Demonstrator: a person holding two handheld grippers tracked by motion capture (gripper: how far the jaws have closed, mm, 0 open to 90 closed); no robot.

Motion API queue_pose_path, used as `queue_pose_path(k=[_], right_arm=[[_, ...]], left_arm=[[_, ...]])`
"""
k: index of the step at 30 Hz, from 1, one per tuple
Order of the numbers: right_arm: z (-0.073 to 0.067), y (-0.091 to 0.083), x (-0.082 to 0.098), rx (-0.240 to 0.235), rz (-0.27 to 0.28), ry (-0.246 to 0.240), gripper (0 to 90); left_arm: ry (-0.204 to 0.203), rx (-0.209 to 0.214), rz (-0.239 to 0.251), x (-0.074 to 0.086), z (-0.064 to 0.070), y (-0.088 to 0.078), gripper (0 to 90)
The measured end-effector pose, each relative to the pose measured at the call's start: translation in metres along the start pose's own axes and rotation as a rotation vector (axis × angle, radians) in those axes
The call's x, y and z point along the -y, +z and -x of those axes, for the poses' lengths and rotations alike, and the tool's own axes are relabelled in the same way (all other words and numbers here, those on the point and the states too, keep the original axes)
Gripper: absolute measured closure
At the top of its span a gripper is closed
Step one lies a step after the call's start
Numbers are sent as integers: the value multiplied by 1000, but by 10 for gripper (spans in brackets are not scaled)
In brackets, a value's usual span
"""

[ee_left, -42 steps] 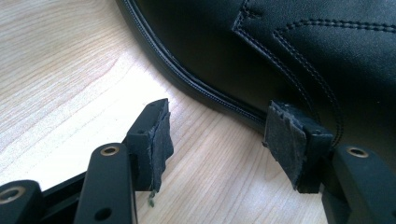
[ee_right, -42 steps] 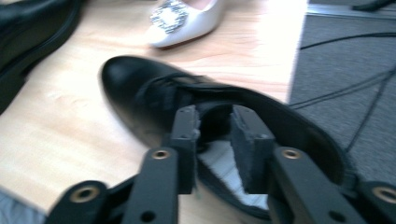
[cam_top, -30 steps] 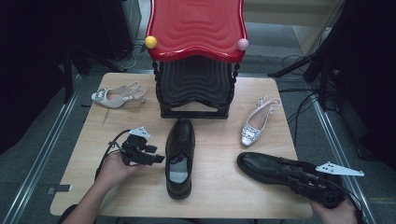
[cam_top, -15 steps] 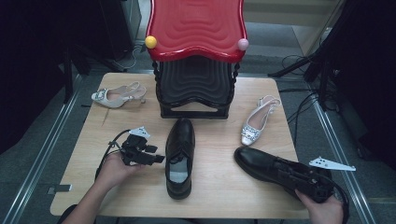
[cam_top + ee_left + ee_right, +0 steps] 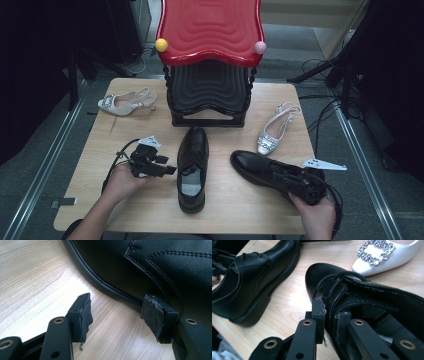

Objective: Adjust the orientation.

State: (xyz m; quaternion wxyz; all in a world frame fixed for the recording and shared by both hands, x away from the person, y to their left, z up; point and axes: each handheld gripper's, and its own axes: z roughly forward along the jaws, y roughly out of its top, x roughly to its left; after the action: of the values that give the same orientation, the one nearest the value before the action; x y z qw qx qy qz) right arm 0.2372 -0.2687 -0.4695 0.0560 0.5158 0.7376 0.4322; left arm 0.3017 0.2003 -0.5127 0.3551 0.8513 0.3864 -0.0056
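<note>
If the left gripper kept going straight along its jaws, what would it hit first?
Most likely the side of the black dress shoe standing mid-table: the open left gripper points at its sole edge, close ahead.

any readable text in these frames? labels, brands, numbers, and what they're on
None readable: no word, brand, number or sign can be made out.
Centre black shoe: its pale insole is too small and blurred to show any print.
Right black shoe, held by the right gripper: plain leather, no marking.
White buckled heel: rhinestone buckle, no lettering.
Red shelf top: bare ridges.
</note>
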Motion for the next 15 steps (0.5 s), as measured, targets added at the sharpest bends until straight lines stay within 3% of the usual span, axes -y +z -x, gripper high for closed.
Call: queue_pose_path(k=[5, 12, 15], right_arm=[[-3, 3, 3, 29, 17, 1, 799], [1, -1, 8, 71, -25, -17, 716], [3, -8, 9, 68, -27, -27, 693]], left_arm=[[6, 1, -7, 0, 1, 1, 408], [1, 3, -6, 0, 0, 1, 408], [1, 2, -6, 0, -1, 0, 408]])
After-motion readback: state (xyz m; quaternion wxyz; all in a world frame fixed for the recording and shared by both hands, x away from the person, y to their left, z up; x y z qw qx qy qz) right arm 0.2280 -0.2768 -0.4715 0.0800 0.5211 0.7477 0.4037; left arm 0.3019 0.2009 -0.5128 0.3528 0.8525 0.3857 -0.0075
